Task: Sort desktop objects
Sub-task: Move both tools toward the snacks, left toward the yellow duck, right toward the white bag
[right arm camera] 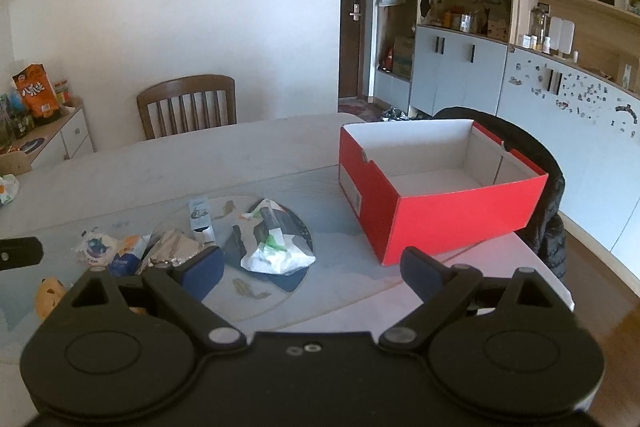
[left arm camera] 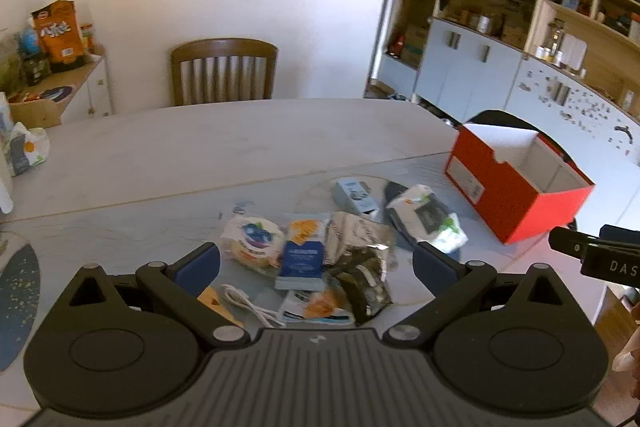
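Lettering "DAS" on right gripper (left arm camera: 600,255); left gripper (left arm camera: 316,263) and right both wide apart, empty-fingered.

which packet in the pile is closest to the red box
The white packet with green print, lying on the dark round mat. It sits at the pile's right edge, nearest the red box; the crumpled silver packet and blue-labelled ones lie farther left.

red box (right arm camera: 436,215): open, upright | packets (left arm camera: 320,247): heaped on table
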Tool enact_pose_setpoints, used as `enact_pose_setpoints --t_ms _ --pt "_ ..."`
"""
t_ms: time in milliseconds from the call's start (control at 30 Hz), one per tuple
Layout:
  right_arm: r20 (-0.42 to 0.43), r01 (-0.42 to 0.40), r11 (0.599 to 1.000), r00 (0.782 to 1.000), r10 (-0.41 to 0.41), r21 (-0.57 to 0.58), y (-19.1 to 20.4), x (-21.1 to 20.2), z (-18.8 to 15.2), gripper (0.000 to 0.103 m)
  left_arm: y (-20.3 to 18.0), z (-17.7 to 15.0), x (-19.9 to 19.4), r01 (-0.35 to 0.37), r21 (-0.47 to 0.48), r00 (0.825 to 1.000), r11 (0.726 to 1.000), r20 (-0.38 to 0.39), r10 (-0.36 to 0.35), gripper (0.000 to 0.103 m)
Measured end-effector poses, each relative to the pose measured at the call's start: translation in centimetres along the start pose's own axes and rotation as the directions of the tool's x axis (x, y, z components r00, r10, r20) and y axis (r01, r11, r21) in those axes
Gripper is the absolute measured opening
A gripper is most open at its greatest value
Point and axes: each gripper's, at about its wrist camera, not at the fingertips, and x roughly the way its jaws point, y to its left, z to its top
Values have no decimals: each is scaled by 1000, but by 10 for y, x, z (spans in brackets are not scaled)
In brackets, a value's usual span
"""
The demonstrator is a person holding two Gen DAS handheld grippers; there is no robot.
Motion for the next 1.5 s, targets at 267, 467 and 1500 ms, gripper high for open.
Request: enact_pose_setpoints --t_ms 267,467,1500 --pt "10 -46 998 999 46 -42 4 24 11 95 9 4 16 -65 -34 998 997 -5 64 103" --pt "7 -63 996 998 63 -59 3 49 14 95 21 -6 33 -150 -57 989 987 -13 150 103" --pt "-153 -37 994 988 20 -106 21 183 2 91 59 -49 100 -330 -118 933 937 -194 304 88"
